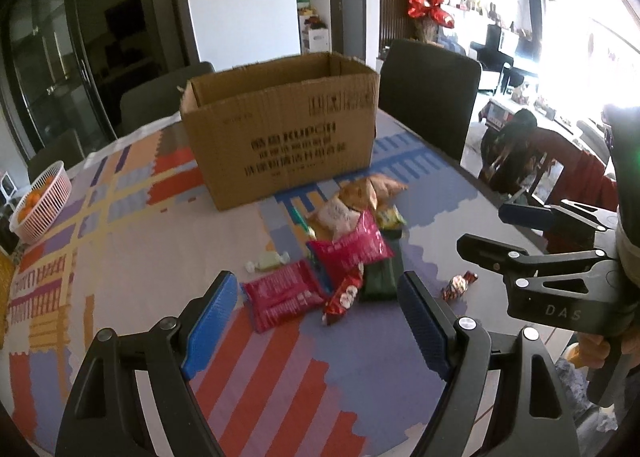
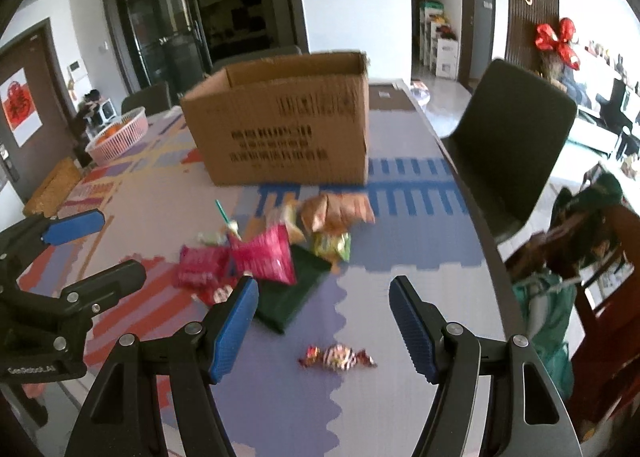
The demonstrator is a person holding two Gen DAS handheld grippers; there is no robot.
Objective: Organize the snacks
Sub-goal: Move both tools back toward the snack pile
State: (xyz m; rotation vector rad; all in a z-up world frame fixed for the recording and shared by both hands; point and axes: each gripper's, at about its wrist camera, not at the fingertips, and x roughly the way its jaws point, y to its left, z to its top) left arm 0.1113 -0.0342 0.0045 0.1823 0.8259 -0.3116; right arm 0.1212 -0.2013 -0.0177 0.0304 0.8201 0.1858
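Wide patterned table (image 1: 120, 241), one only, carrying everything. One cardboard box (image 1: 288, 137), flaps up and mouth open, parked toward the far edge; inside hidden from both views, so no telling whether anything was already in it. Two dark chairs at the far and right edges. One pink basket (image 1: 42, 201) of orange fruit out at the left edge.

Snack pile (image 1: 348, 241) heaped mid-table, just in front of the box and apart from it: none seen packed, so by the look of it barely begun, nearly all left to do. Rough count of the heap: two pink-red packets, one dark green flat pack, one tan crinkled bag nearest the box, one yellow-green pouch, one pale bag, one small red wrapper at the near side; overlaps made a firmer tally impossible. One white twist candy (image 1: 267, 260) just left of the pile. One red-and-white twist candy (image 2: 338, 357) alone toward the near right edge, well apart from the rest.

Left gripper (image 1: 318, 321) hung above the near side of the pile, jaws spread wide, nothing between them. Right gripper (image 2: 324, 323) poised over the lone candy, jaws likewise parted and empty, pads clear of the wrapper. Likely first picks: candy for the right, a pink packet for the left.
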